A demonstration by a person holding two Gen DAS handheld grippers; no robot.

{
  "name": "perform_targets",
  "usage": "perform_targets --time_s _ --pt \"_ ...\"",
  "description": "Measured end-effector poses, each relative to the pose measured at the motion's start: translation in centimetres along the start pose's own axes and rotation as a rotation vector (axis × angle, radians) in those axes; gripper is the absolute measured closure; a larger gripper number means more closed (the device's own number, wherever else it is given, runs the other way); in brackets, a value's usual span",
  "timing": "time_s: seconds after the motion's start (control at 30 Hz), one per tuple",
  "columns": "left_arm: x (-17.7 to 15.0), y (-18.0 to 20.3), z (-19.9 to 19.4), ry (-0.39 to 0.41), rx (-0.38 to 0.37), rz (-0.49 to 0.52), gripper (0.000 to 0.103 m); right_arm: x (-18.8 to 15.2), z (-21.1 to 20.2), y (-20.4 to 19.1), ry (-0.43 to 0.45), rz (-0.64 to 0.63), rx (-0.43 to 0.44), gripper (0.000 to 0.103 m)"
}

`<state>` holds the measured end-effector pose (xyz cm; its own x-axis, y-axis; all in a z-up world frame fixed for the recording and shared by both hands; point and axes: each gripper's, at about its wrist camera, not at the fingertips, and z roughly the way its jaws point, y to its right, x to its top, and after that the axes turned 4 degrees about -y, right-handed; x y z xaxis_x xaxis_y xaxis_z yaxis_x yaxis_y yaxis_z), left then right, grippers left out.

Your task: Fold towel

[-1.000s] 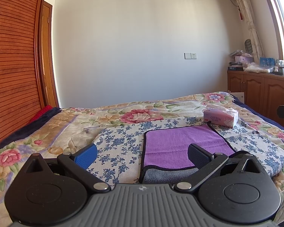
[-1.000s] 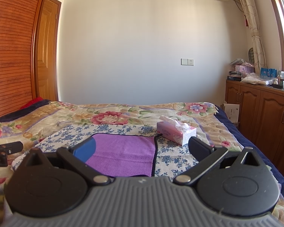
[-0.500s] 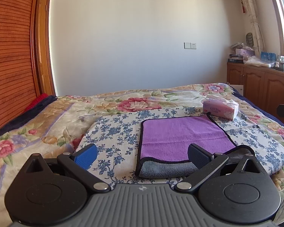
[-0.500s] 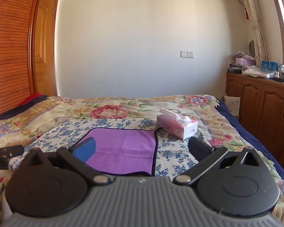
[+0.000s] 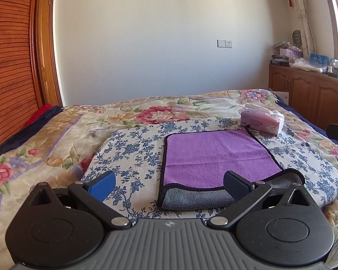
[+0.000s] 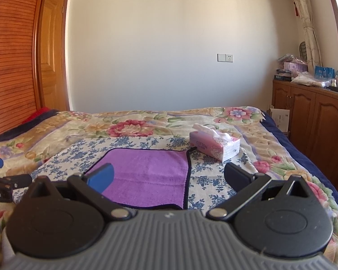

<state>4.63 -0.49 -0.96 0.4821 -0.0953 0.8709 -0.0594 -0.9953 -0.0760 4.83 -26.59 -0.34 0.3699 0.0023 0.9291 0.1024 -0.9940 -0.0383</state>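
Observation:
A purple towel [image 5: 214, 153] with a dark border lies flat on a blue-flowered cloth [image 5: 135, 148] on the bed. Its near edge is turned over and shows a grey underside [image 5: 191, 199]. It also shows in the right wrist view [image 6: 151, 173]. My left gripper [image 5: 167, 185] is open and empty, just short of the towel's near left corner. My right gripper [image 6: 167, 177] is open and empty, above the towel's near right part. The left gripper's body [image 6: 2, 189] shows at the left edge of the right wrist view.
A pink tissue box [image 5: 262, 121] stands on the bed by the towel's far right corner; it also shows in the right wrist view [image 6: 214, 145]. Wooden cabinets [image 6: 315, 121] with clutter line the right wall. A slatted wooden wardrobe [image 5: 9, 67] stands at the left.
Both grippers have risen and tilted down a little, so the towel sits lower and more fully in both views. Both stay open. The towel has not moved.

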Motion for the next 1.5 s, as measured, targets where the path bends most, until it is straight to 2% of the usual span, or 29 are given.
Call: perform_targets --time_s 0.73,1.5 --pt "0.8 -0.3 5.6 -0.071 -0.049 0.043 0.000 0.1 4.0 0.2 -0.090 -0.029 0.024 0.000" --pt "1.0 -1.9 10.0 -0.138 -0.078 0.016 0.002 -0.1 8.3 -0.2 -0.185 -0.112 0.068 0.000"
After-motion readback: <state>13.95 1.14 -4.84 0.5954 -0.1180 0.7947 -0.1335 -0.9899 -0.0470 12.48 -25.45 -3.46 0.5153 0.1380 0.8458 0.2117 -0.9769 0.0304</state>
